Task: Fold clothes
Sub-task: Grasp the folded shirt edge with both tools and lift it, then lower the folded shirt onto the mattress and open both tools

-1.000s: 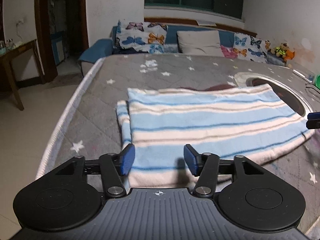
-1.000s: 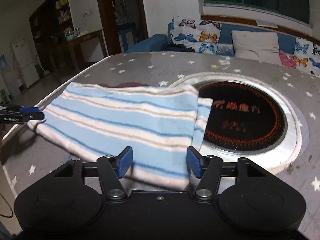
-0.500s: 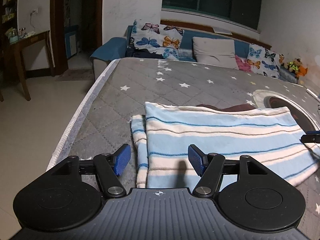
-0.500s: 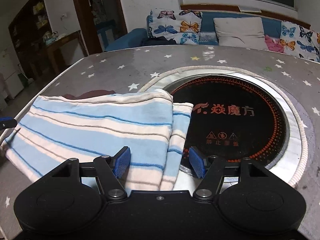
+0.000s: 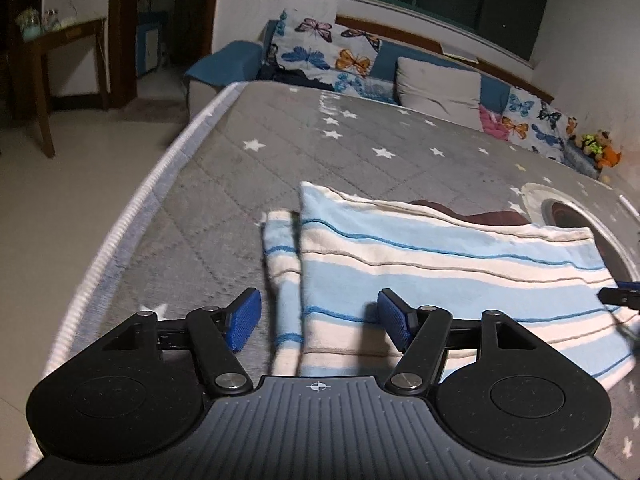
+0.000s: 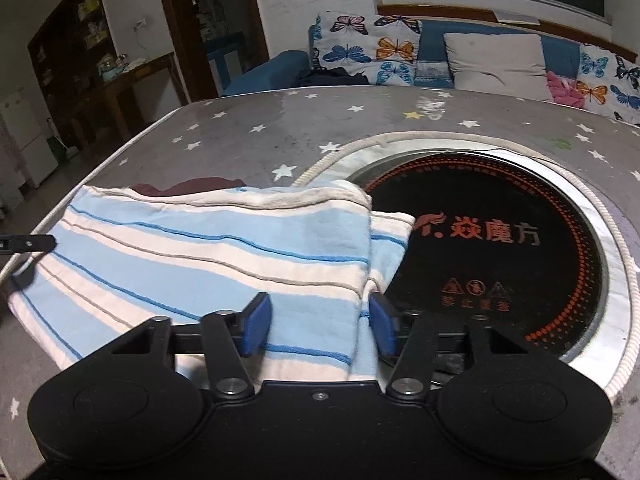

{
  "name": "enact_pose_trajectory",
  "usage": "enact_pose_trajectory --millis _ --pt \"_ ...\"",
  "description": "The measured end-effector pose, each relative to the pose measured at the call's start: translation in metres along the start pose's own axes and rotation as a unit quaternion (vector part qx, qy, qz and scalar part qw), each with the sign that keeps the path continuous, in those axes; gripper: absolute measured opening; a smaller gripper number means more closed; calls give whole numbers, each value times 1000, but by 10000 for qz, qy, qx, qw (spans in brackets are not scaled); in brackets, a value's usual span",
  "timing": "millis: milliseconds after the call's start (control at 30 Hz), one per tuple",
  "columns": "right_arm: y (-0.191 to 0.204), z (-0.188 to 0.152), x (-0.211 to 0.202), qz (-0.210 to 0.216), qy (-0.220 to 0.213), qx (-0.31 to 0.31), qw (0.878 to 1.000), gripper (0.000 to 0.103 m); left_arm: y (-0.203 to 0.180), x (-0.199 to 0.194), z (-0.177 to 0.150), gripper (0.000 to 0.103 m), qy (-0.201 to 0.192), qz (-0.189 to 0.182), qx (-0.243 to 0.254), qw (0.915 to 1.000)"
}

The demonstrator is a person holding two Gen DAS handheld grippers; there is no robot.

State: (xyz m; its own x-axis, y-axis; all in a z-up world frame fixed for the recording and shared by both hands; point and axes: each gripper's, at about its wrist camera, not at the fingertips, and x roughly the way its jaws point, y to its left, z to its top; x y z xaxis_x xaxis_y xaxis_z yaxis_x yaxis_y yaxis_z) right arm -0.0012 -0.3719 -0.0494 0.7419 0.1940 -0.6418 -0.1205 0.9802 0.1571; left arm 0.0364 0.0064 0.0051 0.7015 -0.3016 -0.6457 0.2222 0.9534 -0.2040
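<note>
A folded blue-and-white striped garment [image 5: 440,264] lies flat on the grey star-patterned table cover [image 5: 304,152]. My left gripper [image 5: 318,316] is open, its blue pads straddling the garment's near left corner, with nothing held. My right gripper [image 6: 320,322] is open over the garment's [image 6: 208,256] near right corner, beside the round cooktop. A dark red cloth [image 6: 192,188] peeks out behind the garment. The tip of the other gripper shows at each view's edge.
A round black induction cooktop [image 6: 496,248] with a white rim is set in the table to the right of the garment. A blue sofa with butterfly cushions [image 6: 372,50] stands behind. The table's left edge [image 5: 120,236] drops to a tiled floor.
Both grippers have shifted toward the garment's outer ends and come lower and closer, so each now frames a near corner. The garment has not moved. Both stay open.
</note>
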Motion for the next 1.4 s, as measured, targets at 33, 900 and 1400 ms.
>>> enact_pose_trajectory --millis 33,900,1400 --pt "0 0 0 19 -2 3 10000 46 -1 1 0 51 -6 -59 -9 10000" --pt "41 136 -22 -44 -1114 -1017 9885 14 -57 -32 121 13 -1379 -84 537 9890" --pt "6 174 105 -421 -616 -851 9936 14 -40 93 169 14 -830 546 331 9945"
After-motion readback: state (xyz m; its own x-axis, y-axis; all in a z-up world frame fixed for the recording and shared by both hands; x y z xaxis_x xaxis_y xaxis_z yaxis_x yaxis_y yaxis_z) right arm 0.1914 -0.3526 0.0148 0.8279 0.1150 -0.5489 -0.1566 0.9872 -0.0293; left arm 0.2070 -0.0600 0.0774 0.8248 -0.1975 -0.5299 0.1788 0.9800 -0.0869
